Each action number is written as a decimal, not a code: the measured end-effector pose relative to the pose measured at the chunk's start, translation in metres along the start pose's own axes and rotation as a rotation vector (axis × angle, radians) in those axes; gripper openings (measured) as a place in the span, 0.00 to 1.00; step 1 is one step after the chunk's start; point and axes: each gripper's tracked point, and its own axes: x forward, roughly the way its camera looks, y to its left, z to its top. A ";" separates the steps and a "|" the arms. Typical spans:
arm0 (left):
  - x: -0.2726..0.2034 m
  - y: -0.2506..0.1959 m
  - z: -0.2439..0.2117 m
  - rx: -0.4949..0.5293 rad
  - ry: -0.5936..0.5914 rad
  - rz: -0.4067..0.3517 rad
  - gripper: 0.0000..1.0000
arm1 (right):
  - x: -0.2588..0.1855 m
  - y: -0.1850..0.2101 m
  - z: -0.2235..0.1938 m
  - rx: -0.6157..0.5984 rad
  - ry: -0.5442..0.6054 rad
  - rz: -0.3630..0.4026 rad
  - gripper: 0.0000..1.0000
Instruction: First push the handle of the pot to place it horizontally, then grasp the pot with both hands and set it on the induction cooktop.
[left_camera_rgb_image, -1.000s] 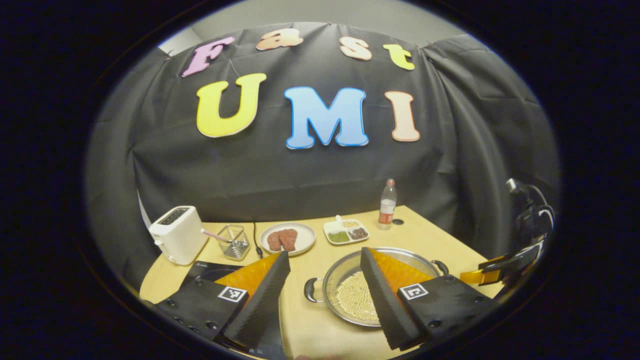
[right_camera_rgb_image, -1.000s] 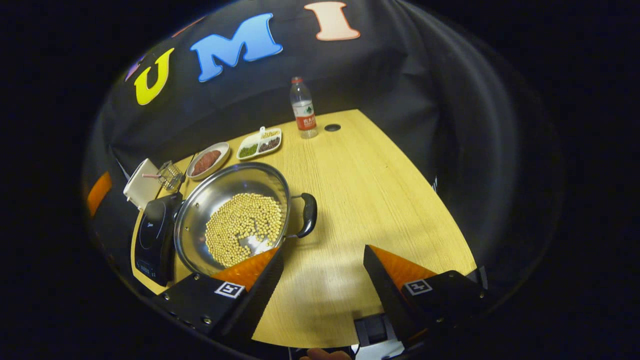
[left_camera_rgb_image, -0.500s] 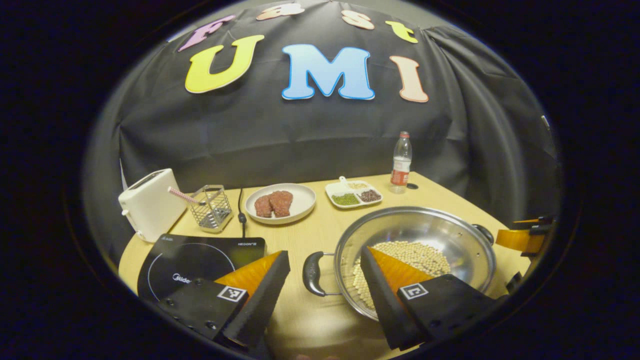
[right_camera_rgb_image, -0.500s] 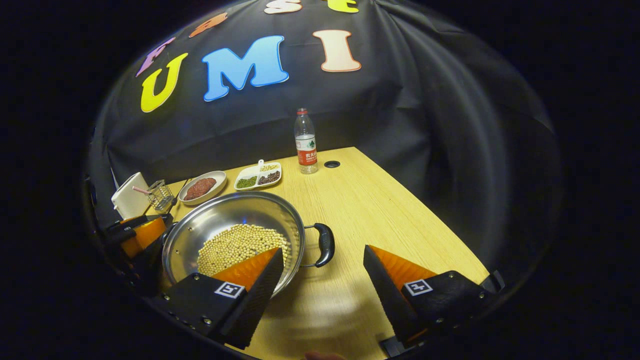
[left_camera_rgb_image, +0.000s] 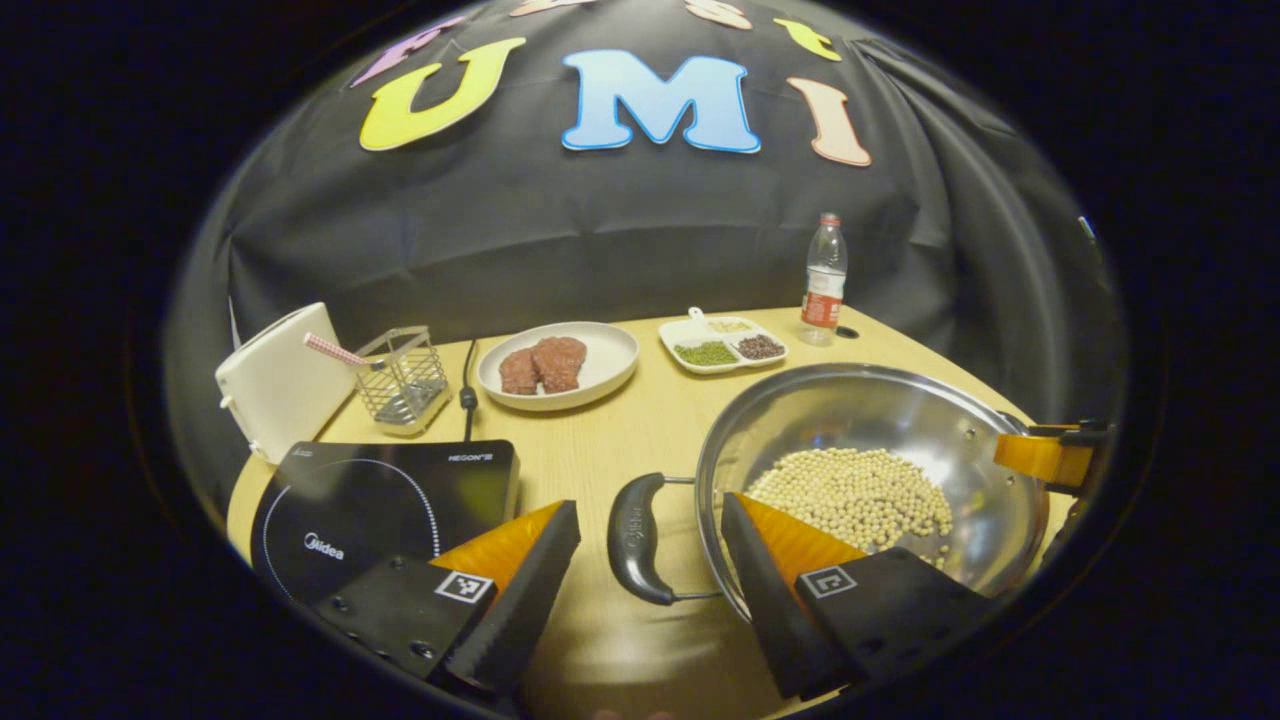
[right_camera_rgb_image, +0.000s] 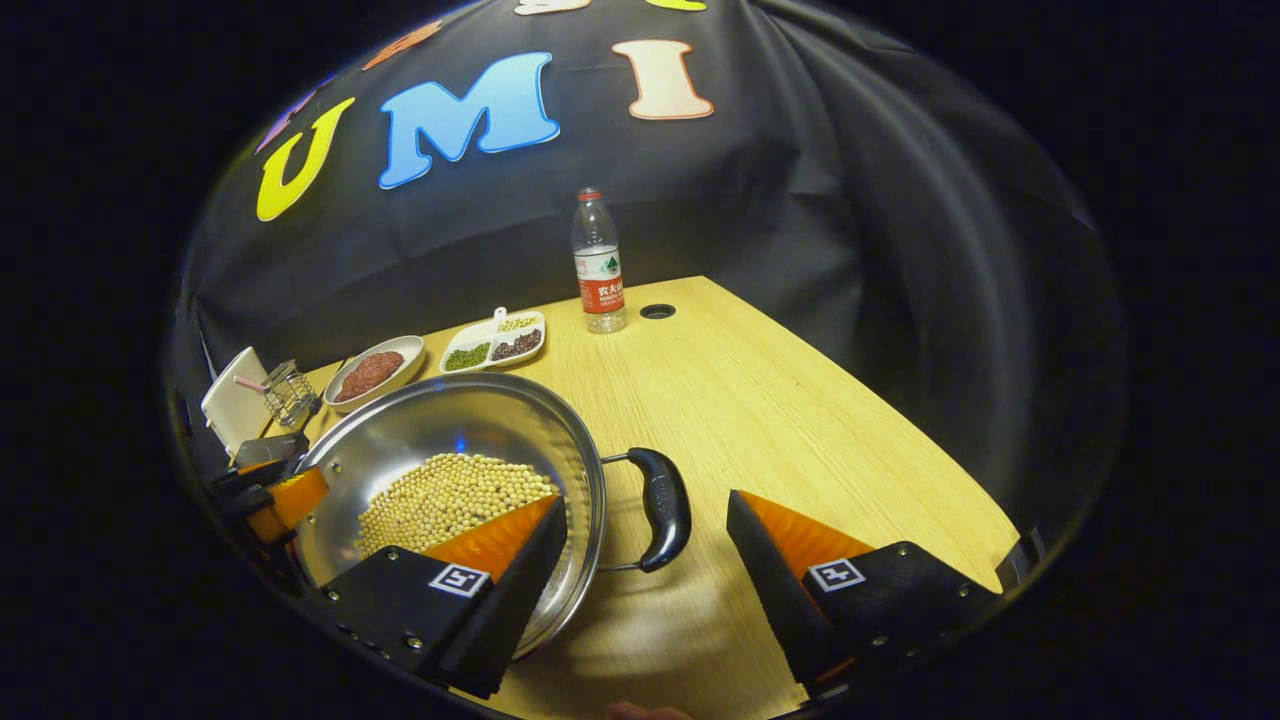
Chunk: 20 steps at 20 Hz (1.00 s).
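A steel pot (left_camera_rgb_image: 880, 430) half full of pale beans sits on the wooden table, with a black loop handle on each side. In the left gripper view its near handle (left_camera_rgb_image: 635, 540) lies between the fingers of my open left gripper (left_camera_rgb_image: 650, 575), untouched. In the right gripper view the pot (right_camera_rgb_image: 450, 440) is at the lower left, and its other handle (right_camera_rgb_image: 662, 507) lies between the fingers of my open right gripper (right_camera_rgb_image: 648, 575). The black induction cooktop (left_camera_rgb_image: 385, 500) lies flat to the left of the pot. The other gripper shows at the pot's far side in each view (left_camera_rgb_image: 1040, 457) (right_camera_rgb_image: 275, 497).
Along the back of the table stand a white toaster (left_camera_rgb_image: 280, 385), a wire basket (left_camera_rgb_image: 402, 378), a plate of meat (left_camera_rgb_image: 558, 365), a divided dish of beans (left_camera_rgb_image: 722, 343) and a water bottle (left_camera_rgb_image: 824, 282). A black cable (left_camera_rgb_image: 467, 385) runs to the cooktop. Bare table lies right of the pot (right_camera_rgb_image: 800, 400).
Both grippers have dropped and moved in towards the pot. Each handle now lies between its gripper's open fingers, and the pot looks larger in both views.
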 end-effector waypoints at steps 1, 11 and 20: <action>0.003 -0.001 -0.002 0.003 0.005 -0.003 0.96 | 0.003 -0.001 0.002 -0.005 0.007 -0.006 1.00; 0.018 -0.009 0.000 0.030 -0.002 0.007 0.86 | 0.034 0.004 -0.013 0.015 0.066 0.006 0.89; 0.019 -0.008 0.001 0.032 0.001 0.029 0.76 | 0.037 0.009 -0.017 -0.023 0.101 0.025 0.69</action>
